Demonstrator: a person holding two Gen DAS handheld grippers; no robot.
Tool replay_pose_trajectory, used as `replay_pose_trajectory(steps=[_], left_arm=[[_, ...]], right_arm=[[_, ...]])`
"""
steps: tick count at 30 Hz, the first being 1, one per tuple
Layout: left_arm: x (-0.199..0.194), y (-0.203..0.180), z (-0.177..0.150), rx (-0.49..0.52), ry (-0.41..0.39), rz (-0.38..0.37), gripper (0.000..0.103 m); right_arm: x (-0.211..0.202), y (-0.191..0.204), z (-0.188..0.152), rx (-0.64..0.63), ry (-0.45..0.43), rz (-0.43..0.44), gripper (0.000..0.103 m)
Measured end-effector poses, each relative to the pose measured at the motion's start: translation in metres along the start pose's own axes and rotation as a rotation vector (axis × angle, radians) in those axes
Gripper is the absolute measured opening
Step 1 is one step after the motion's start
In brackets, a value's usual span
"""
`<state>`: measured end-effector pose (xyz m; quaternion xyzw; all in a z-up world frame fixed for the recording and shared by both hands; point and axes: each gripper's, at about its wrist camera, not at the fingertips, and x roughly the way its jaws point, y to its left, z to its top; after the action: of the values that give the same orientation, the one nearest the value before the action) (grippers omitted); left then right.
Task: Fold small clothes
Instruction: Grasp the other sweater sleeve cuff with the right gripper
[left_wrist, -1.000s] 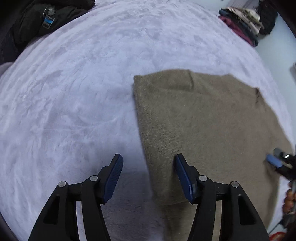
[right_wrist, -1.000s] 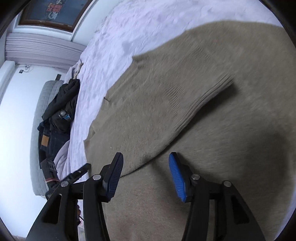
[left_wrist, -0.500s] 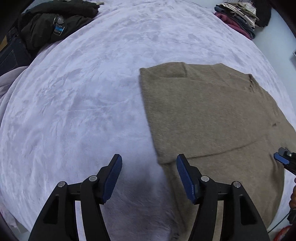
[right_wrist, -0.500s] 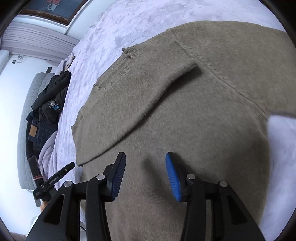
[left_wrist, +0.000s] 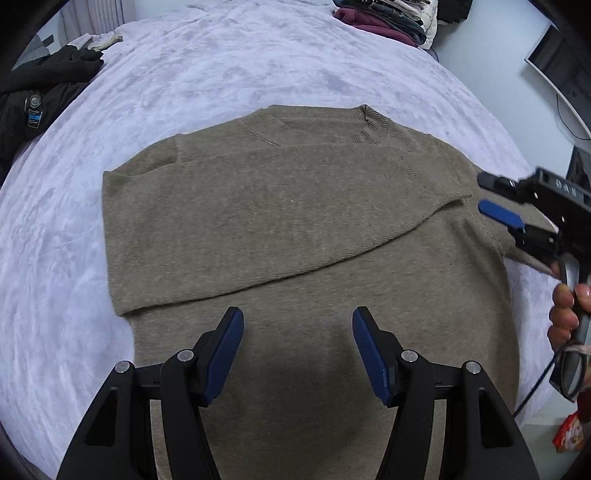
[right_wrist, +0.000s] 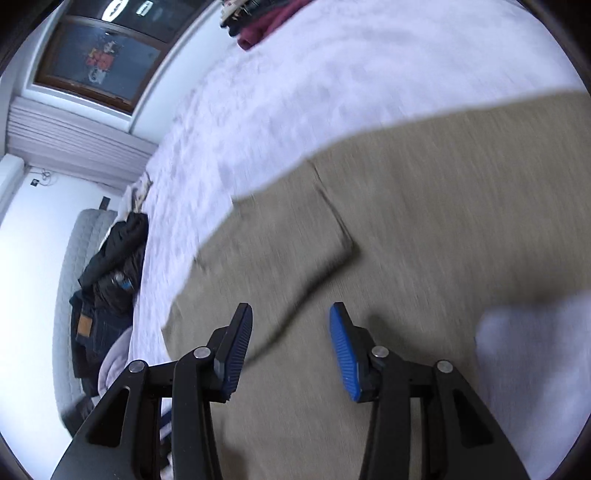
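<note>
An olive-brown knit sweater (left_wrist: 295, 206) lies flat on the lavender bed cover (left_wrist: 184, 74), collar away from me, with one sleeve folded across the chest. My left gripper (left_wrist: 297, 325) is open and empty above the sweater's lower body. My right gripper (left_wrist: 491, 199) shows in the left wrist view, open, over the sweater's right shoulder. In the blurred right wrist view the right gripper (right_wrist: 291, 325) is open and empty above the sweater (right_wrist: 424, 221), near the folded sleeve's edge.
Dark jackets and jeans (left_wrist: 33, 99) are piled at the bed's left side; they also show in the right wrist view (right_wrist: 107, 280). A stack of folded clothes (left_wrist: 384, 18) sits at the far end. A monitor (left_wrist: 557, 55) stands at the right.
My left gripper has swung right, from the sweater's left edge to over its lower body. My right gripper has moved over the sweater toward its shoulder. Both stayed open.
</note>
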<state>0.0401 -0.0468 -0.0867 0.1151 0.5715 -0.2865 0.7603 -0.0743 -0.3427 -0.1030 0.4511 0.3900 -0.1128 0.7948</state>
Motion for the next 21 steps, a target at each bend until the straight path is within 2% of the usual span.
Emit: replay_pose_trajectory(steps=[2,6,9,15,21], left_arm=[[0.007,-0.013,0.002,0.019,0.008,0.04,0.063],[0.016,-0.031,0.0,0.041,0.025,0.055,0.063],[0.02,-0.037,-0.003,0.047,0.037,0.05,0.063],[0.033,-0.048,-0.007,0.039,0.08,0.053,0.063],[0.036,-0.071,-0.006,0.077,0.094,0.057,0.063]], right_arm=[[0.017,0.008,0.014,-0.041,0.001,-0.015,0.045],[0.053,0.003,0.016,-0.082,0.093,-0.148,0.042],[0.041,-0.013,0.002,-0.018,0.098,-0.095,0.042],[0.003,-0.041,-0.026,0.032,0.105,0.0,0.044],[-0.04,-0.087,-0.045,0.172,0.055,0.035,0.044]])
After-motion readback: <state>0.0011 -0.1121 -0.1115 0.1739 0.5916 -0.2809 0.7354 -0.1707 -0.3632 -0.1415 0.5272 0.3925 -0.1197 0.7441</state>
